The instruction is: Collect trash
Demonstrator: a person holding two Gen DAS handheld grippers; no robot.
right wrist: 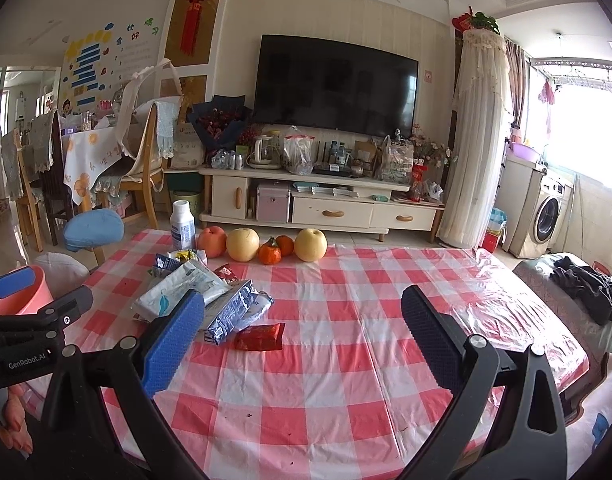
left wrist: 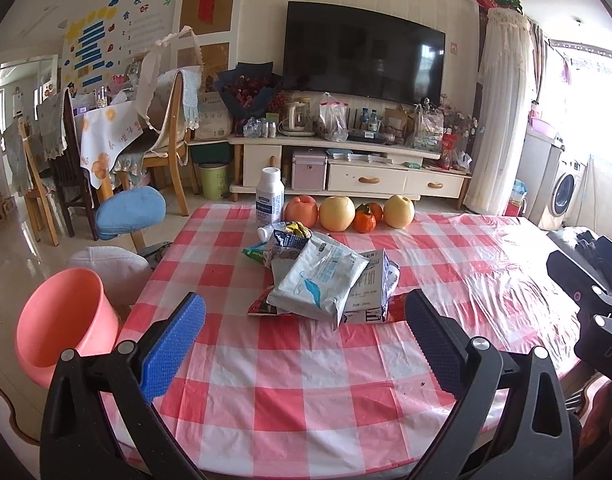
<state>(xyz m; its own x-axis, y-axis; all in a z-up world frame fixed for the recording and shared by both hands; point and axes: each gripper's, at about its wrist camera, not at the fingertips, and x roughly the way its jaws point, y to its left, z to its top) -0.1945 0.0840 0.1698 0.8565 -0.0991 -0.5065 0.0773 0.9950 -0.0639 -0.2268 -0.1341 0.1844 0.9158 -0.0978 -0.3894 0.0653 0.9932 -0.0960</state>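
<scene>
Fingers spread wide on both: left gripper [left wrist: 306, 320] empty, above the near part of the table, pointing at the trash pile; right gripper [right wrist: 304, 320] also spread, empty, over the middle of the table, right of the pile. No contact with anything.

Table has a red-and-white checked tablecloth [left wrist: 306, 392] under a clear plastic cover. The trash pile sits left of centre: a white plastic pouch with blue print [left wrist: 317, 276] on top, a flattened milk carton [left wrist: 369, 288] touching its right side, a red snack wrapper [right wrist: 260, 337] at the pile's near edge, and a small blue-white crumpled carton [left wrist: 286, 240] plus a green packet [left wrist: 254, 255] on the far side. A yellow crumpled wrapper [left wrist: 296, 229] lies behind those.

Along the far edge stands a white bottle [left wrist: 269, 196], upright, with a row of fruit right of it: apple [left wrist: 301, 211], pear [left wrist: 337, 213], two persimmons [left wrist: 365, 221], second pear [left wrist: 399, 211].

Pink bucket [left wrist: 66, 316] off the table's left edge, lower than the tabletop, open top showing. Blue-cushioned stool [left wrist: 130, 212] behind it.

Left tool's body shows at the left edge of the right view.
</scene>
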